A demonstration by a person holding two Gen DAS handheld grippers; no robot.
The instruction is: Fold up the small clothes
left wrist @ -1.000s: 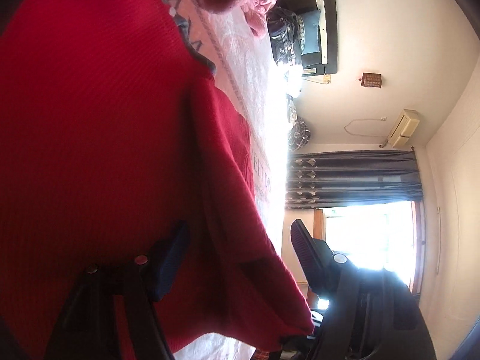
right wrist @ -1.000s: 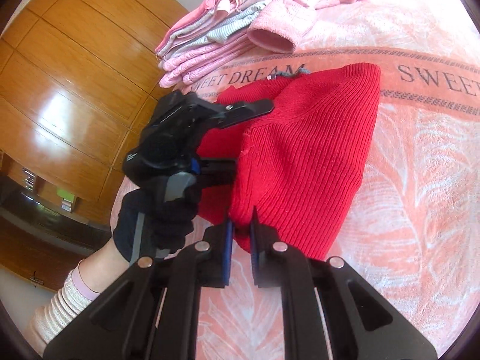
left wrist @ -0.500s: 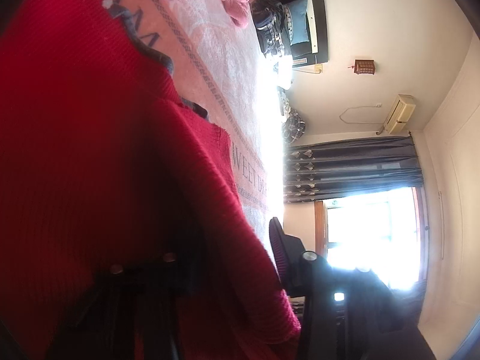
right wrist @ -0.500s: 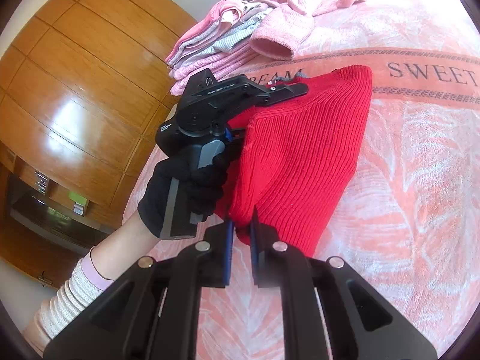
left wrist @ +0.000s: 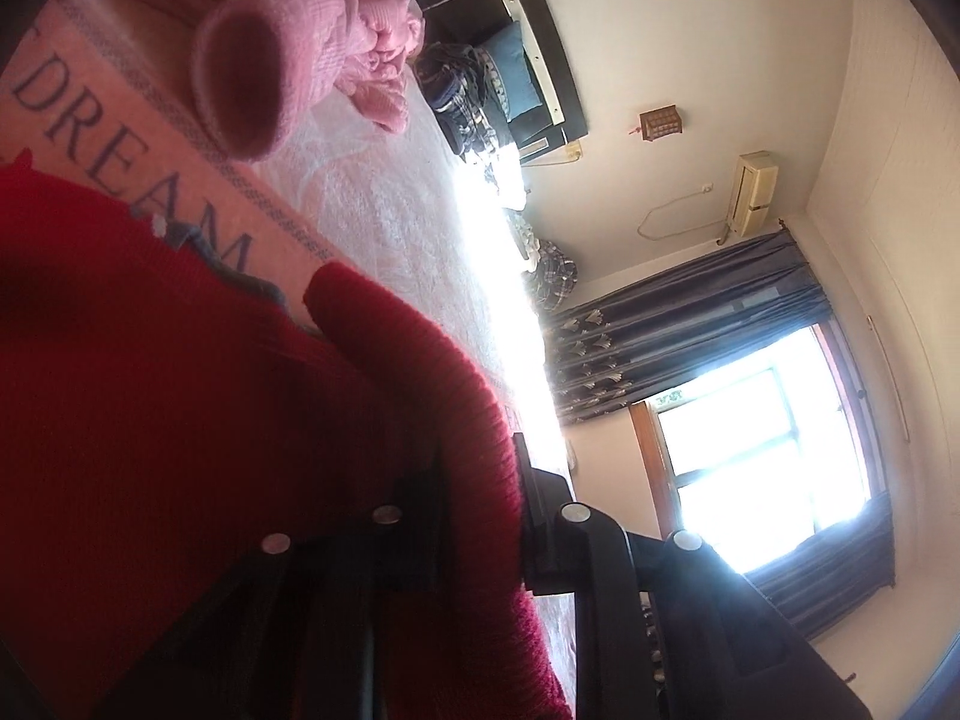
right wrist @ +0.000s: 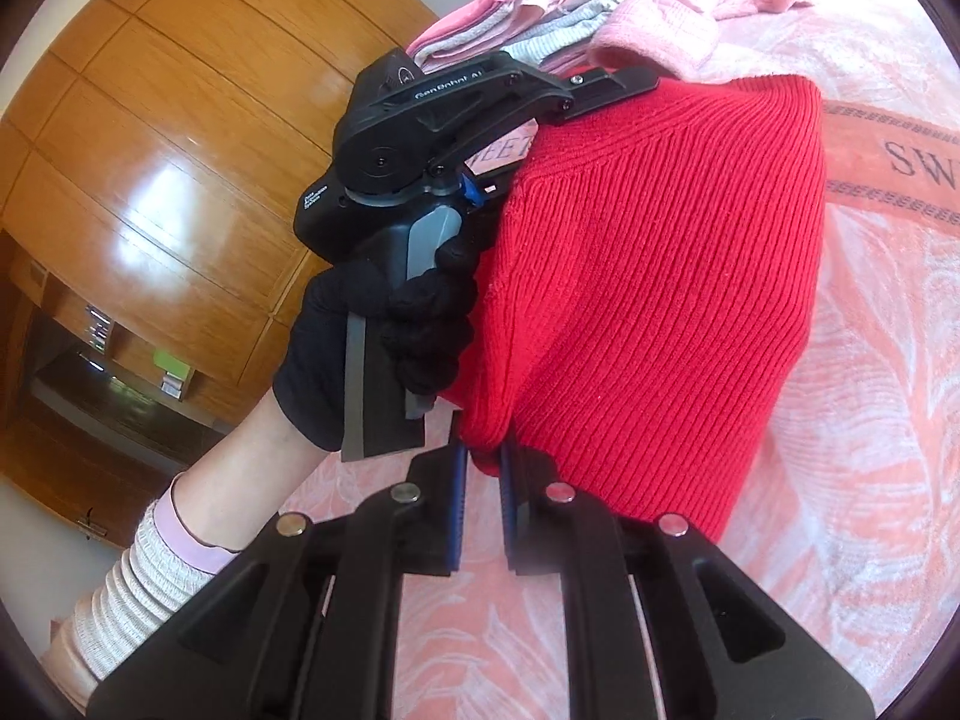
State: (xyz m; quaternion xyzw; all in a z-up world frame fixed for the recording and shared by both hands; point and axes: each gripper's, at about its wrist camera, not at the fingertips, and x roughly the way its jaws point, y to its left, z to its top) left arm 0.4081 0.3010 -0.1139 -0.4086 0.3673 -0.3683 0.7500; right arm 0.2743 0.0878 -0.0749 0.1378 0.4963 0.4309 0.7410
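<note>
Here, one pink bedspread [right wrist: 870,360], leaf-patterned with a banner band of lettering, carries everything. Lifted above it hangs a single red rib-knit sweater [right wrist: 648,276], draped between two black grippers. The right gripper [right wrist: 480,468] is at the sweater's lower edge, its blue-padded jaws clamped on a pinch of the knit. The left gripper [right wrist: 606,81], held by a black-gloved hand [right wrist: 390,336], is at the sweater's top edge; red knit bunches between its fingers [left wrist: 540,492], though whether they actually pinch it is hidden. Beyond the sweater, one stack of folded pink and grey garments [right wrist: 540,12] rests on the bedspread, beside a loose pink knit sleeve [left wrist: 252,84] with a round open cuff.
</note>
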